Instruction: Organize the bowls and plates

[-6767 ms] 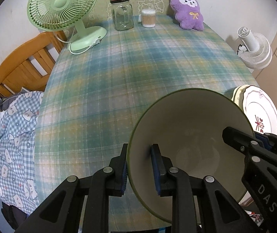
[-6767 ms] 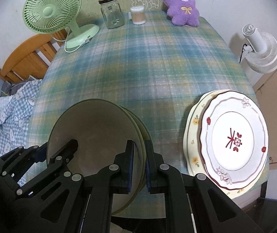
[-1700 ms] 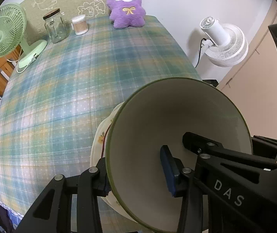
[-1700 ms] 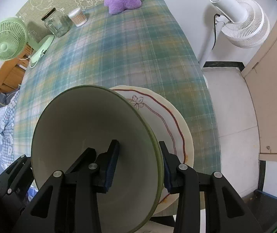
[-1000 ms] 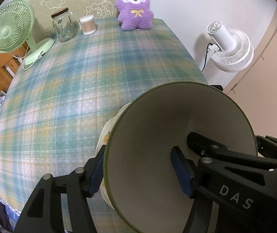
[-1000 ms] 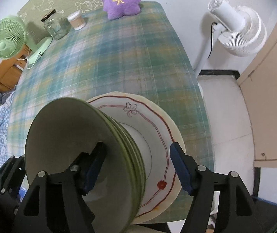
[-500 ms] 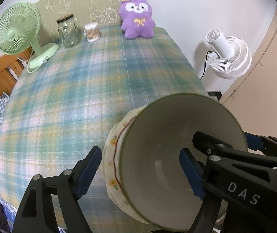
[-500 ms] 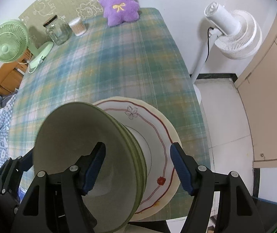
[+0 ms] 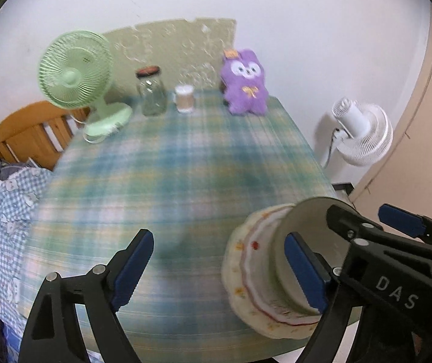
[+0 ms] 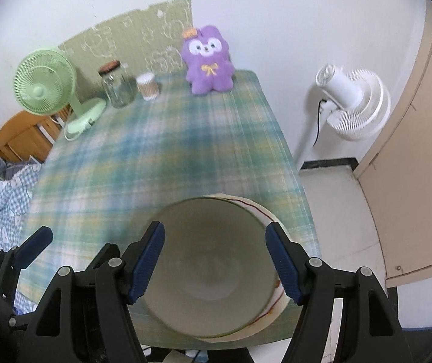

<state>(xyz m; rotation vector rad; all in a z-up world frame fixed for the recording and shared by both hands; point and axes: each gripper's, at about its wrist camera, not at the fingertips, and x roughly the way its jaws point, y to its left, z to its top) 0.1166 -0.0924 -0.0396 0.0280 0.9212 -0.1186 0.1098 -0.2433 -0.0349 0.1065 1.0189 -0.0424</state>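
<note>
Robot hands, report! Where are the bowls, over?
Left gripper open, right gripper open. Green bowls stacked on the plates, table's near right corner. Nothing in the way.

White walls (image 10: 276,15) surround a plaid-clothed table (image 10: 167,157), wooden bedframe (image 9: 25,136) and white floor fan (image 10: 352,103).

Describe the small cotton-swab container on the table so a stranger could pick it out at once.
Start at the far edge of the plaid-clothed table, along the wall. Between the clear glass jar with a dark lid and the purple plush rabbit stands a small clear cylinder of cotton swabs. It is shorter than the jar, white on top and tan below.
</note>
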